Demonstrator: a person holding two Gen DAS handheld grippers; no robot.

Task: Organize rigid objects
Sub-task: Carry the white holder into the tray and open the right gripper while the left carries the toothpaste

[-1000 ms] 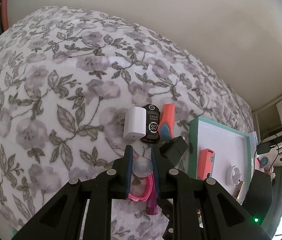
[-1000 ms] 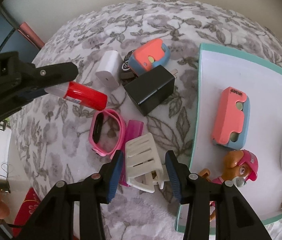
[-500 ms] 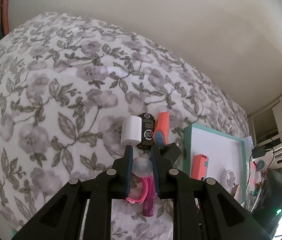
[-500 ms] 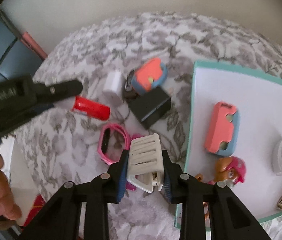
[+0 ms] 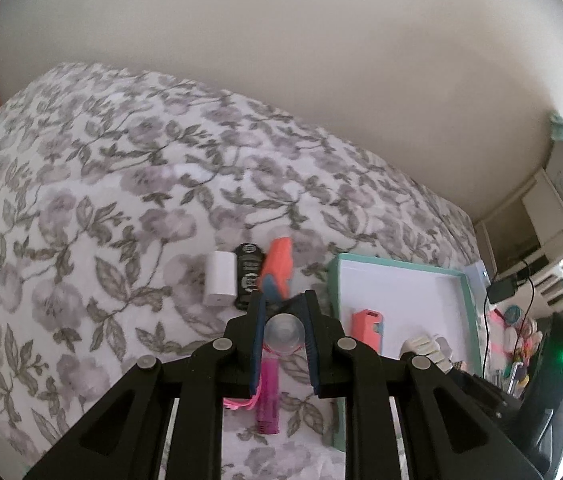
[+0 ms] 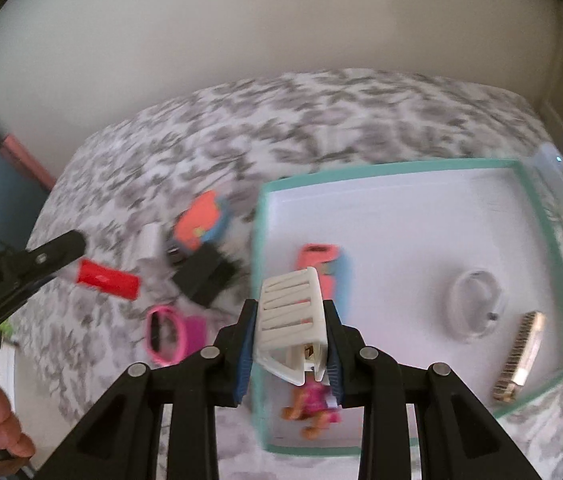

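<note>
The white clip (image 6: 291,314) is held between the jaws of the right gripper (image 6: 290,344); a second ago it lay on the bed (image 5: 81,208) between wide jaws, and now it is lifted and carried over the near left corner of the tray (image 6: 553,248), above the toy pup (image 6: 313,404). By this a release into the tray is judged next. The red tube (image 6: 107,280) is gripped by its clear cap in the left gripper (image 5: 283,332), raised higher than before. The chargers, watch (image 6: 163,334) and orange case (image 6: 199,224) are left on the bed
</note>
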